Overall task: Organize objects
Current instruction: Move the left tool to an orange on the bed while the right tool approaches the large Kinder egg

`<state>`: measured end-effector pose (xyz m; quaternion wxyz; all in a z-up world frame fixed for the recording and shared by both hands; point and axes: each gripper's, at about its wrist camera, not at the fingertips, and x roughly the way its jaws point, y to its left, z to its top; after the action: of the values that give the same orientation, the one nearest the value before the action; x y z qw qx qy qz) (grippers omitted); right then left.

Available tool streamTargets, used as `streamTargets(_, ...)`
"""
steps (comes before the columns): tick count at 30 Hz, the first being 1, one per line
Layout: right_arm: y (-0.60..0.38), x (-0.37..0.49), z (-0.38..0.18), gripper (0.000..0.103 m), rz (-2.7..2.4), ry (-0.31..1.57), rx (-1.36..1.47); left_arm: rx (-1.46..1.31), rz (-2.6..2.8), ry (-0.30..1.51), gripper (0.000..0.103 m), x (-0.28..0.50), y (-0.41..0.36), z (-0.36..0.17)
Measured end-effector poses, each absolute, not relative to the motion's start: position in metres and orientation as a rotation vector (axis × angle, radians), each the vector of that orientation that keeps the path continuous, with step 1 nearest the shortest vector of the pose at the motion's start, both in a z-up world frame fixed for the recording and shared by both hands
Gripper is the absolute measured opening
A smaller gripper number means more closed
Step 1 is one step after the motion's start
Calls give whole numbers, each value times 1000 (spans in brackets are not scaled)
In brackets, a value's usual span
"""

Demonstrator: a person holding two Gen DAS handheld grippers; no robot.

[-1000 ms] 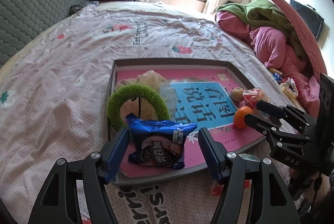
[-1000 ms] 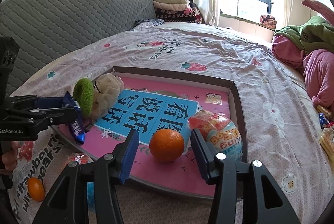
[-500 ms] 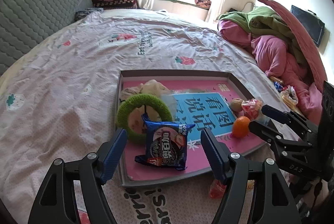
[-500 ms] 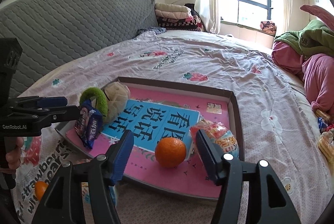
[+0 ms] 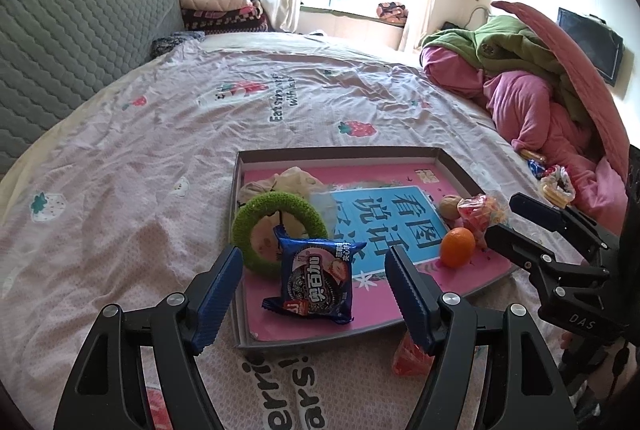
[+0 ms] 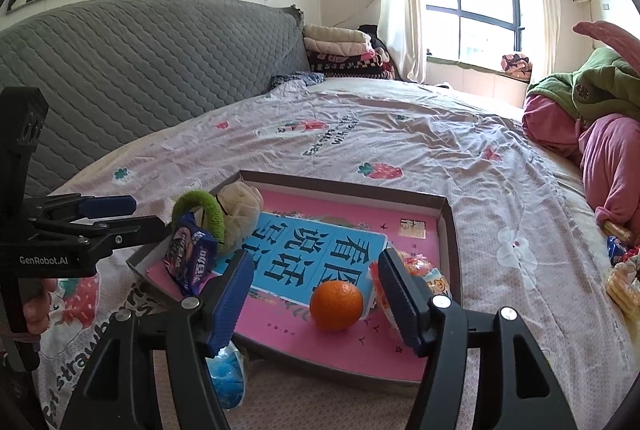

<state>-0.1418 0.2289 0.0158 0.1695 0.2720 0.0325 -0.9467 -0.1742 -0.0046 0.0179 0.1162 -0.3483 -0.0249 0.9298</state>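
A shallow box tray (image 5: 340, 152) (image 6: 447, 222) with a pink and blue printed floor lies on the bed. In it are a blue cookie packet (image 5: 316, 280) (image 6: 190, 256), a green fuzzy ring (image 5: 279, 228) (image 6: 202, 207), a beige cloth (image 5: 294, 178), an orange (image 5: 458, 246) (image 6: 337, 304), a walnut (image 5: 451, 206) and a clear bag of sweets (image 5: 482, 209) (image 6: 422, 270). My left gripper (image 5: 314, 300) is open and empty, just short of the packet. My right gripper (image 6: 316, 300) is open and empty, just short of the orange.
A red wrapped sweet (image 5: 412, 354) and a blue wrapped item (image 6: 226, 382) lie on the bedsheet by the tray's near edge. Loose snacks (image 6: 622, 282) lie at the right. Piled pink and green quilts (image 5: 540, 89) are at the right, a grey headboard (image 6: 140, 69) at the left.
Both grippers have pulled back and up from the tray. The blue packet, released by the left gripper, now rests in the tray against the green ring. The orange stays put.
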Motion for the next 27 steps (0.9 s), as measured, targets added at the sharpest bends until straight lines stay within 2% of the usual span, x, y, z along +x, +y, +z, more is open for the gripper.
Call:
streamTargets(15,217,-110,21,66,-2619,104,724,-983,2757,-30,75,-136,-5,26)
streamTargets(27,210,-89,15,67,-2599,111,749,-1034,2727,-12,75,-95,-7,12)
